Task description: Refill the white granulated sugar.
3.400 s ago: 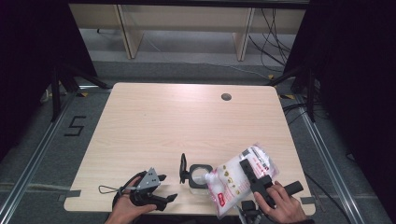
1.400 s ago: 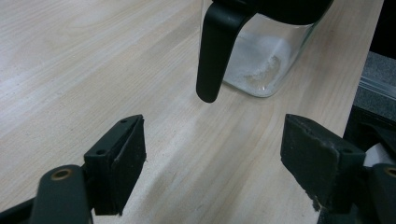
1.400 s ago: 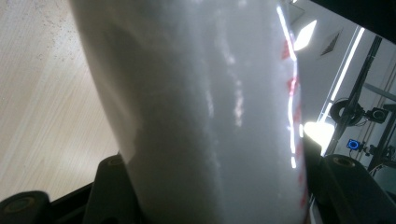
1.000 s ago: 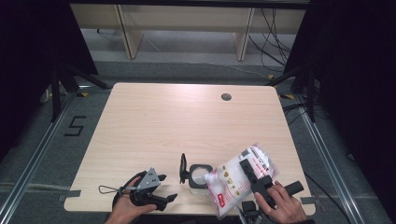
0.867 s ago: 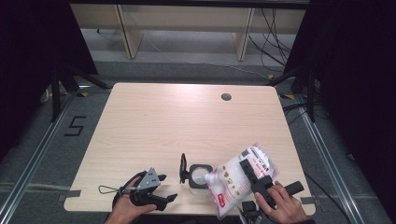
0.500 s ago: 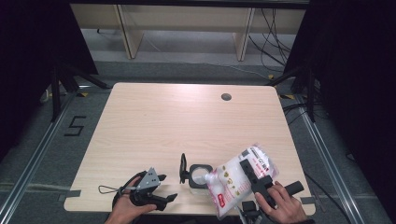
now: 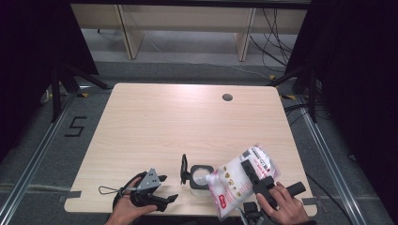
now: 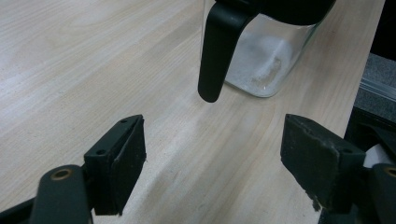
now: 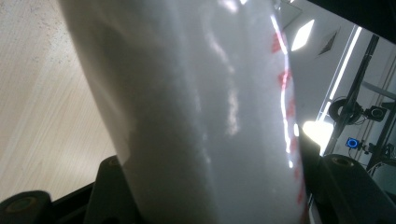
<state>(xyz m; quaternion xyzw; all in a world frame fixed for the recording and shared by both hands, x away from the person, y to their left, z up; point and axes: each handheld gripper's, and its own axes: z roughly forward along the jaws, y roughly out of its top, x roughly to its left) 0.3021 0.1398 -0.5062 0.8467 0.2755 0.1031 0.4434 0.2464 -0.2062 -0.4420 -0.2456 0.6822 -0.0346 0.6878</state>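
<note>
A clear glass jug [image 7: 200,176] with a black rim and black handle [image 7: 184,168] stands near the table's front edge; in the left gripper view the jug [image 8: 261,60] has white powder at its bottom, and its handle [image 8: 218,51] faces me. My right gripper [image 7: 253,176] is shut on a white plastic bag [image 7: 241,180] with red print, tilted with its open corner over the jug's mouth. The bag [image 9: 201,116] sits between both jaws in the right gripper view. My left gripper [image 7: 166,189] rests open on the table left of the jug, its jaws [image 8: 212,163] apart with nothing between.
The light wooden table [image 7: 164,122] has a round cable hole [image 7: 227,97] at the back right. Dark frame rails and floor surround it, with a "5" marked on the floor [image 7: 75,126] at left.
</note>
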